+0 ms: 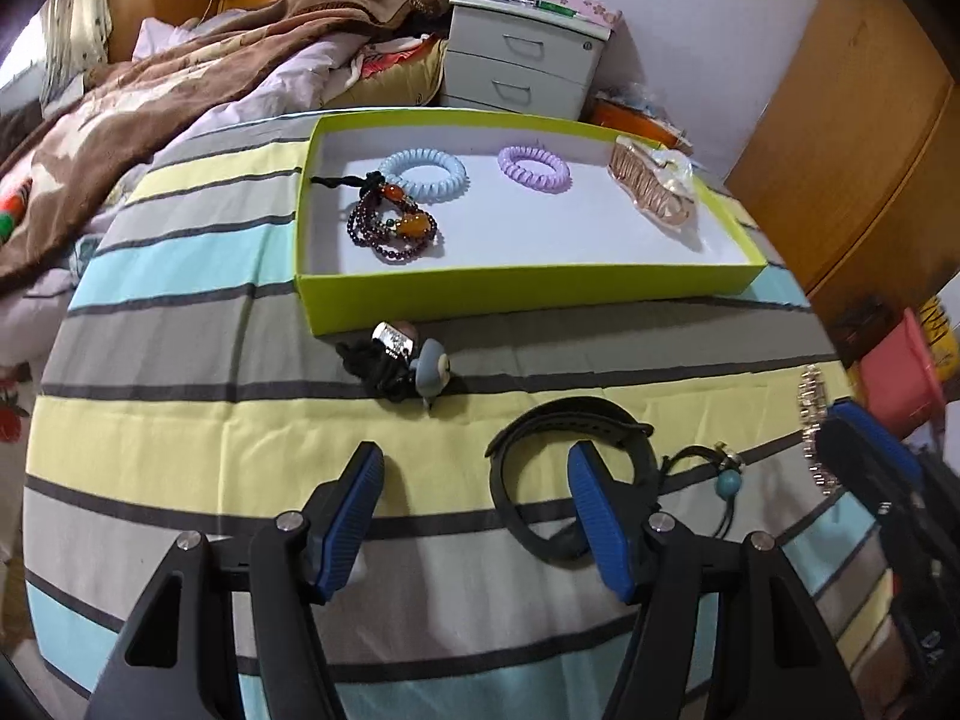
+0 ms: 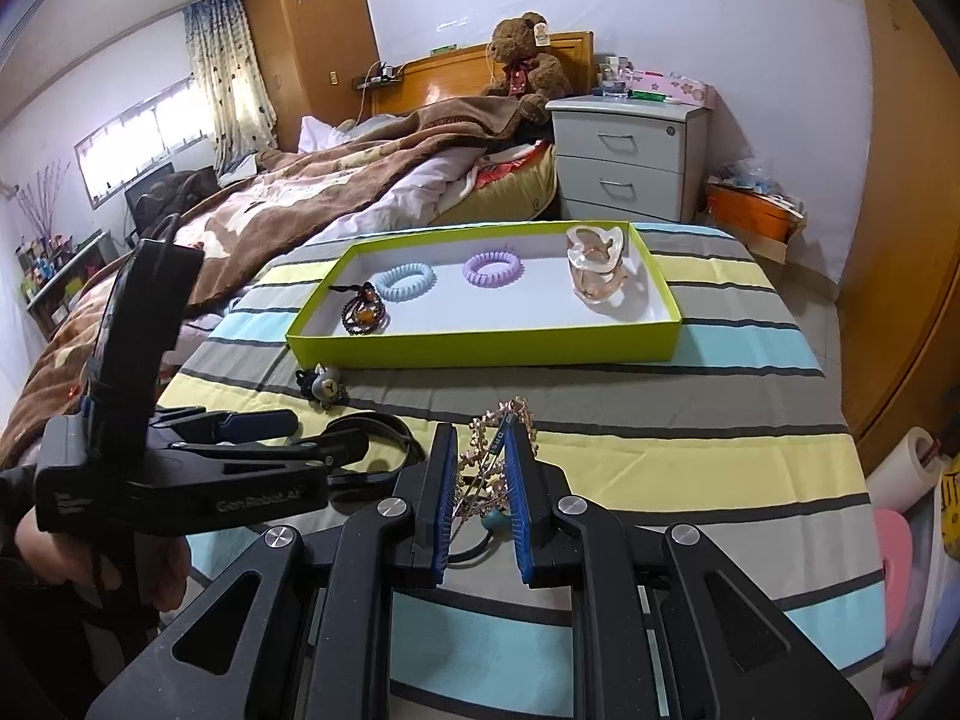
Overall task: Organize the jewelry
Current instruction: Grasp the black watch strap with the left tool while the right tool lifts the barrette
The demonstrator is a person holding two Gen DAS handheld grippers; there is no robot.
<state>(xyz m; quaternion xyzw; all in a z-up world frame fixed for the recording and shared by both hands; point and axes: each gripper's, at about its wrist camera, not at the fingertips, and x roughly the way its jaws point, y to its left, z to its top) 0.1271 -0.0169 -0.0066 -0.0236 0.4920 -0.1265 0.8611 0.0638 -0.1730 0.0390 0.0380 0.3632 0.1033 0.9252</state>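
Observation:
A lime-green tray [image 1: 516, 291] [image 2: 480, 348] on the striped cloth holds a blue coil hair tie [image 1: 423, 171], a purple coil hair tie [image 1: 534, 168], a dark bead bracelet [image 1: 393, 228] and a clear pink hair claw [image 1: 654, 183] [image 2: 600, 267]. My left gripper [image 1: 477, 462] is open over the cloth; its right finger sits inside a black strap loop [image 1: 564, 420]. My right gripper [image 2: 480, 444] is shut on a gold rhinestone hair clip [image 2: 489, 462], also seen in the left wrist view [image 1: 813, 432].
A black hair tie with a grey bear charm [image 1: 414, 366] [image 2: 321, 387] lies just in front of the tray. A black cord with a turquoise bead [image 1: 729, 483] lies right of the strap. A bed, a grey nightstand [image 2: 624, 162] and wooden wardrobes surround the table.

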